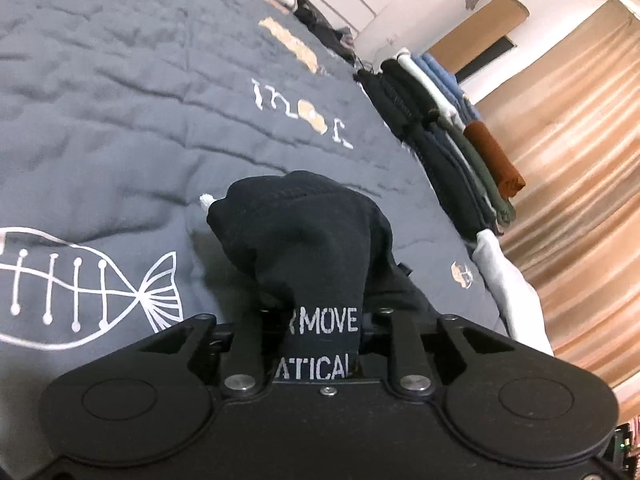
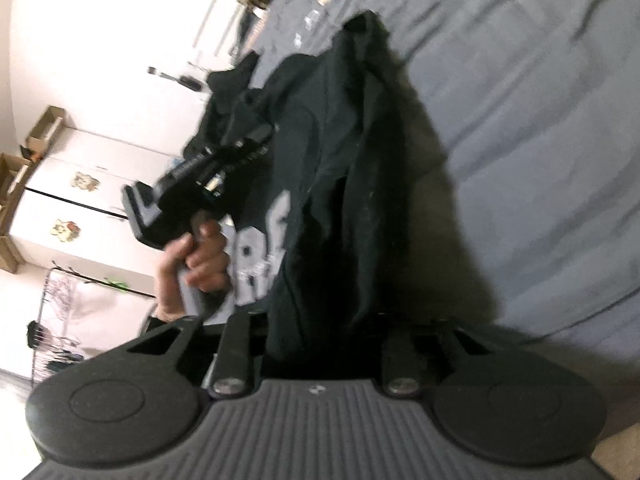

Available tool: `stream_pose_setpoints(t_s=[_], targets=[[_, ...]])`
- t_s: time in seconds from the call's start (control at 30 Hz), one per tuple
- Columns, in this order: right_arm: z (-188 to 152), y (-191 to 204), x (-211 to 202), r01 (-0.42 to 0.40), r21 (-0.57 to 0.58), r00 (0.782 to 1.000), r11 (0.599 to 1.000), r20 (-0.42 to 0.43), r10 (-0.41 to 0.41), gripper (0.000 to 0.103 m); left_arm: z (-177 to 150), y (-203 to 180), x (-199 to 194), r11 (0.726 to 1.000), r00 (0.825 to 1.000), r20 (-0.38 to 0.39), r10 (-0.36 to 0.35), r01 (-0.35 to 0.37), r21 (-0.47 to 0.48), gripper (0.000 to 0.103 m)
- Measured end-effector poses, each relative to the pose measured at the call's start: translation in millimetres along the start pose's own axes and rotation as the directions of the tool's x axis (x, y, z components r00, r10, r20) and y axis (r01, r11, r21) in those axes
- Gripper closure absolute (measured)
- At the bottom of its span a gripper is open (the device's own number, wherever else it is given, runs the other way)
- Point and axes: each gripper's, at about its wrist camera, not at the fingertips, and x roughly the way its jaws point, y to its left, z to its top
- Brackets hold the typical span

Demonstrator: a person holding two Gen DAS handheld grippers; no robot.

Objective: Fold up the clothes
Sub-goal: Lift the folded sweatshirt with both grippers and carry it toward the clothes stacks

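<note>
Jaws first: on the left gripper (image 1: pixel 320 320) they are pinched on a black shirt (image 1: pixel 308 232), the cloth bunched over them and the white lettering running right down between them. From this view the shirt hangs just above a grey bed (image 1: pixel 120 100) with a fish print. Off to the right, near the bed's edge, sits a stack (image 1: pixel 448 140) of folded clothes, with a light garment (image 1: pixel 504 280) just beside it and curtains (image 1: pixel 580 140) behind.

Over to the right wrist view, blurred: the right gripper (image 2: pixel 320 320) has the same shirt (image 2: pixel 340 160) running down between its jaws, closed on it as far as I can tell. The fabric is lifted off the bed (image 2: pixel 540 140) and drapes limp. A hand (image 2: pixel 196 256) holds the other gripper (image 2: pixel 192 172) at the cloth's far side.

My read: soft, light, floppy stuff that will sag and twist; take it at corners or hems and spread it taut. The stack crowds one side; the middle of the bed looks free.
</note>
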Motion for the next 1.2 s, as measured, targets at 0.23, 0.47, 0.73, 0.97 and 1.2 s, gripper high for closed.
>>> stream_pose_setpoints(t_s=[0.23,0.47,0.73,0.97,1.2], targets=[[-4.1,15.8,-11.4,0.011,0.002,1.000,1.000,0.017,-0.011,0.079,-17.1,-33.7,-28.8,1.000,0.997,0.072,0.005,-0.005,-0.003,0.083],[-8.4,38.7,-40.9,0.062,-0.032,0.996,0.998,0.061,-0.060,0.079,-38.0,-68.4,-58.3,1.000,0.989,0.146,-0.004,0.005,-0.007,0.083],[-13.1,37.4,-60.4,0.060,-0.048,0.995,0.997,0.084,-0.056,0.079,-53.4,-96.4,-74.9,1.000,0.982,0.188,0.007,-0.012,0.023,0.083],[-1.7,22.7,-68.1,0.042,-0.034,0.996,0.999,0.075,-0.039,0.079,-59.7,-107.6,-69.0,0.999,0.981,0.191,0.020,-0.029,0.044,0.083],[3.5,14.3,-73.8,0.026,-0.039,0.998,0.999,0.065,-0.023,0.079,-65.4,-118.6,-64.3,0.998,0.979,0.201,0.030,-0.042,0.055,0.083]])
